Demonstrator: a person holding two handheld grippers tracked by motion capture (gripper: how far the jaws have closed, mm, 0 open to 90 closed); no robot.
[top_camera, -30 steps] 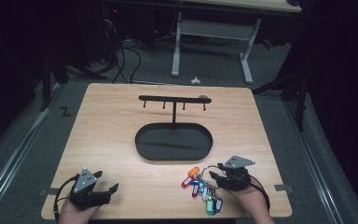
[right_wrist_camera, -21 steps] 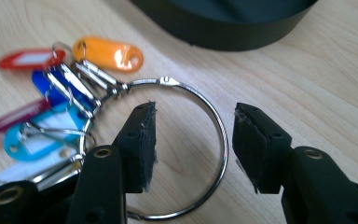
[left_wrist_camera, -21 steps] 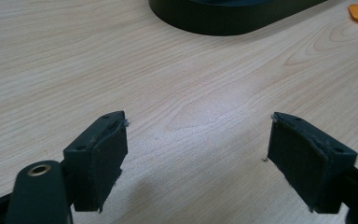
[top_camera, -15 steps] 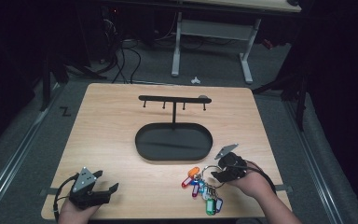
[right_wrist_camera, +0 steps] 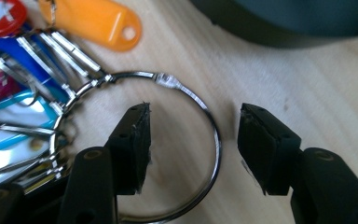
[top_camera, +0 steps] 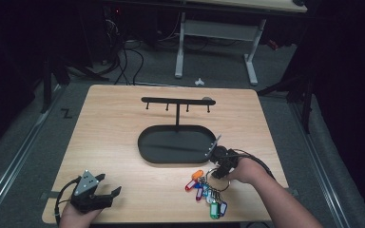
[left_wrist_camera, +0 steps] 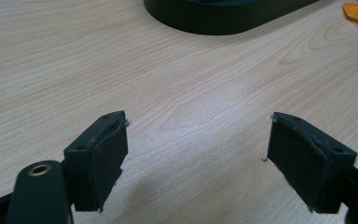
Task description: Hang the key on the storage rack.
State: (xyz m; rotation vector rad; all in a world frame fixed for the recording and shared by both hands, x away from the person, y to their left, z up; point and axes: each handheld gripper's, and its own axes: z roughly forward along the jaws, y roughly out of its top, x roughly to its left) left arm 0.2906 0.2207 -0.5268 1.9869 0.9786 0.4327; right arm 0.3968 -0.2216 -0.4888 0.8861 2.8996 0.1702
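Note:
A large steel key ring (right_wrist_camera: 186, 98) lies on the wooden table, strung with several coloured key tags (top_camera: 208, 191), among them an orange tag (right_wrist_camera: 98, 21). My right gripper (right_wrist_camera: 193, 140) is open and tipped down over the ring, one jaw inside the loop and one outside, straddling the wire. In the high view the right gripper (top_camera: 218, 164) sits just right of the tags, beside the black oval tray (top_camera: 176, 142). A black rack (top_camera: 177, 101) with small hooks rises from that tray. My left gripper (top_camera: 105, 185) rests open on the table's near left, holding nothing.
The wooden table (top_camera: 114, 123) has bare surface across its left half. The tray's dark rim (left_wrist_camera: 223, 18) lies ahead of the left gripper. A cable trails from each gripper. Desk legs and cables stand on the floor beyond the far edge.
My right gripper has moved forward and left from the table's near right edge, tipped down over the key ring. The left gripper has stayed put.

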